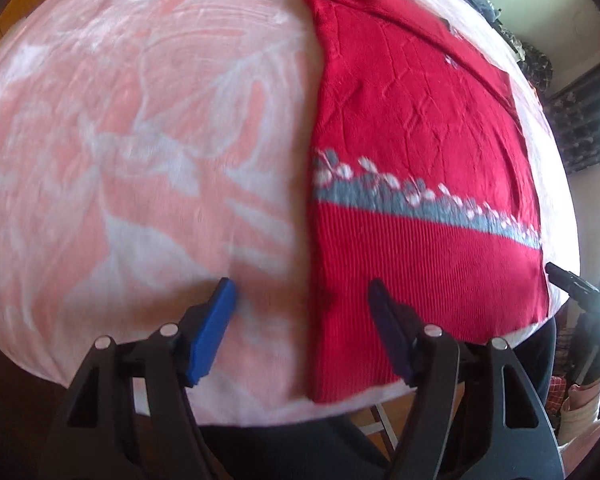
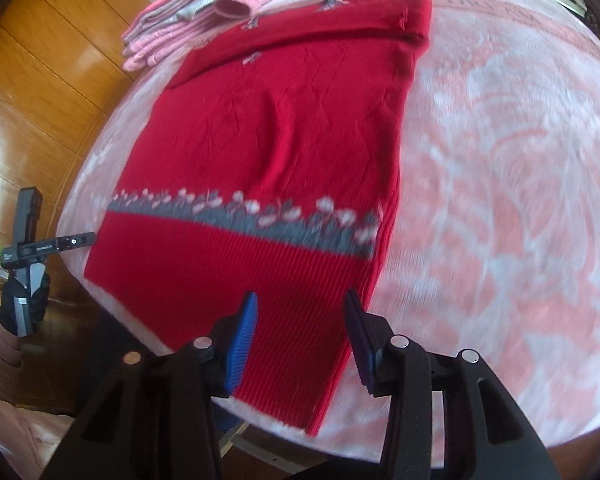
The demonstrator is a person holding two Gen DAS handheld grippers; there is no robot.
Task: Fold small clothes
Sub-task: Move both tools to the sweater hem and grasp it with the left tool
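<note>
Left wrist view: the left gripper [image 1: 302, 294] hangs with its jaws spread wide and nothing between them, low over the pink and white blanket [image 1: 140, 140] that covers the table. One blue finger sits over bare blanket, the other over the ribbed hem of the red sweater [image 1: 412, 120]. The sweater lies flat to the right, folded lengthwise, with a grey and white flower band across it. The right gripper [image 1: 572, 280] shows at the far right edge.

Right wrist view: the right gripper [image 2: 300, 304] is also released, its fingers straddling the sweater's [image 2: 284, 128] hem near the table edge. A pile of pink clothes [image 2: 188, 20] sits beyond the sweater. A gloved hand [image 2: 22, 300] holds the left gripper [image 2: 40, 240] off the table's left side.
</note>
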